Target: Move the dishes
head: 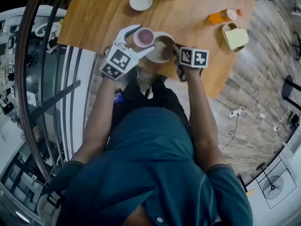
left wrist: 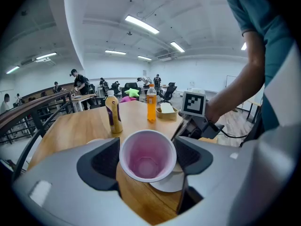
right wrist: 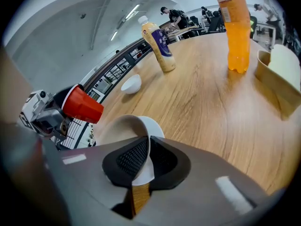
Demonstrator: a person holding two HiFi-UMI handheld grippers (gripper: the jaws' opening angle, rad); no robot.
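– Since you're on the feed, what are the two hand-held grippers doing?

– left hand-held gripper [head: 139, 40]: clamped across a red cup [left wrist: 147, 157], pads on either side of the rim, pink inside facing its camera. Cup is off the wood and tipped sideways. In the head view it sits just left of the white bowl [head: 160, 48], over that bowl's left rim. Can't tell if cup and bowl touch.

– And the other?

– right hand-held gripper [right wrist: 146, 157]: jaws almost together, pinching the white bowl's wall, one pad inside, one outside. Bowl is tilted, at the near edge of the tabletop [right wrist: 202, 102]. Can't tell whether its base is clear of the wood.

– Anything else up there? Reference it all to the bowl.

– small white dish [head: 140, 1]: beyond the bowl, well apart, sitting flat.
milk-tea bottle [right wrist: 159, 39]: farther beyond, upright.
orange bottle [right wrist: 235, 32]: beyond and to the right, upright.
tan box [head: 235, 38] with something pale in it: right of the bowl, well apart, just beside the orange bottle.
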